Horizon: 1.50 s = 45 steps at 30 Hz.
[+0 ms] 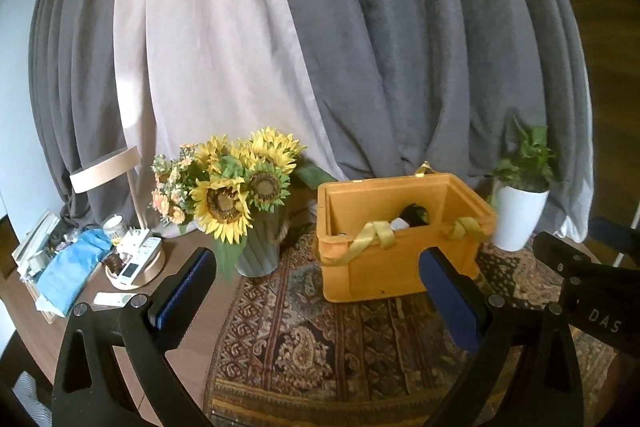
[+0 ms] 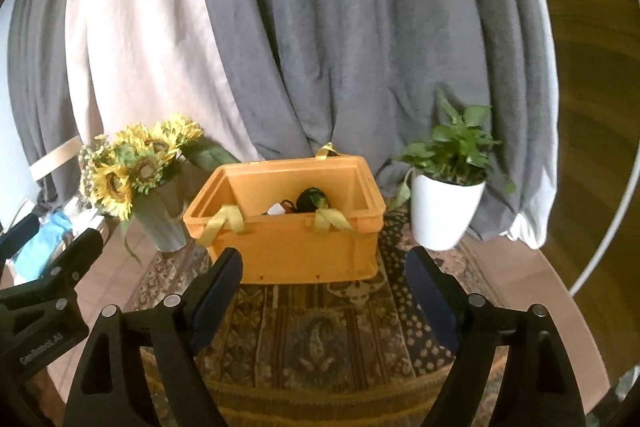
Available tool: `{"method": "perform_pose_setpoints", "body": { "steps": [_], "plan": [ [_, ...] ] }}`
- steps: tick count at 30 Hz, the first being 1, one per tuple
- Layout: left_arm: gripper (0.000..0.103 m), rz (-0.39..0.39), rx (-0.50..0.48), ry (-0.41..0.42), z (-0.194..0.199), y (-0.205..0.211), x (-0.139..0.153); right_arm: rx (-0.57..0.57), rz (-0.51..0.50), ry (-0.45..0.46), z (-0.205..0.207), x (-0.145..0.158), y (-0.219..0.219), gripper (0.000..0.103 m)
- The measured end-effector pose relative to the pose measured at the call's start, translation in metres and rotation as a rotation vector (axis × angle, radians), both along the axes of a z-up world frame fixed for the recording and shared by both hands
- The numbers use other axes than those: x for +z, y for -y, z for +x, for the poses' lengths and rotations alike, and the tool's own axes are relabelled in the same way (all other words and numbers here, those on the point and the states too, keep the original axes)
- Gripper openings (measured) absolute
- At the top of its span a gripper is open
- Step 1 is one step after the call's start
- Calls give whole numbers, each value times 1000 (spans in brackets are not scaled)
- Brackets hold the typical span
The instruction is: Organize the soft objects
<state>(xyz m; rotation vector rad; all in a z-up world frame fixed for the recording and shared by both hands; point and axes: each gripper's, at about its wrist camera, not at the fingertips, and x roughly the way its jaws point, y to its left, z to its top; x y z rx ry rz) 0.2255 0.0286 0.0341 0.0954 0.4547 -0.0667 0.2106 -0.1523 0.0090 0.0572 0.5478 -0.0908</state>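
At the far left of the table (image 1: 192, 255), a tray (image 1: 138, 273) holds small clutter beside a crumpled blue cloth (image 1: 70, 275). Next comes a ribbed grey vase of sunflowers (image 1: 234, 195), standing at the left edge of a patterned rug (image 1: 320, 339) that covers the middle of the table. The left tongs (image 1: 316, 291) hang spread wide over the rug, with nothing between their blue pads. In the centre sits an orange plastic crate (image 2: 304, 247) with an open top and yellow ribbon handles (image 2: 224, 223) tied over its near rim. Inside, toward the back, a dark rounded soft thing (image 2: 312, 199) rests beside something white (image 2: 276, 209); neither is clear enough to identify. The right tongs (image 2: 324, 299) face the crate's near wall, also spread and empty, well short of touching it. To the right stands a white pot with a leafy green plant (image 2: 448, 203). Grey and pale curtains (image 2: 320, 47) hang behind everything. The soft things look light and squashy, so they would likely give under the pads; a gentle pinch across the bulk should do. The crate looks stiff and light, probably best lifted by its rim or ribbons.
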Motion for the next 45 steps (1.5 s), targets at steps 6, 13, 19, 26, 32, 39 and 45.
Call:
{"method": "perform_pose_setpoints", "body": {
  "steps": [6,13,19,26,32,39,45],
  "plan": [
    [103,-24,-18,18,-35,0,5,-9,11,24,-36,7,2,86],
    [103,-49,-5,36,-79,5,8,4,-10,46,-79,16,8,86],
    [103,-46,14,41,-124,8,11,7,-10,55,-122,18,13,86],
    [103,-50,2,51,-171,11,16,0,-11,76,-174,23,17,91],
    [103,-49,-6,64,-203,11,18,4,-5,82,-206,25,20,91],
    [103,-50,-19,67,-226,13,18,6,-13,88,-233,27,19,91],
    [103,-47,-31,74,-239,16,21,-1,-5,88,-249,27,21,91]
  ]
}}
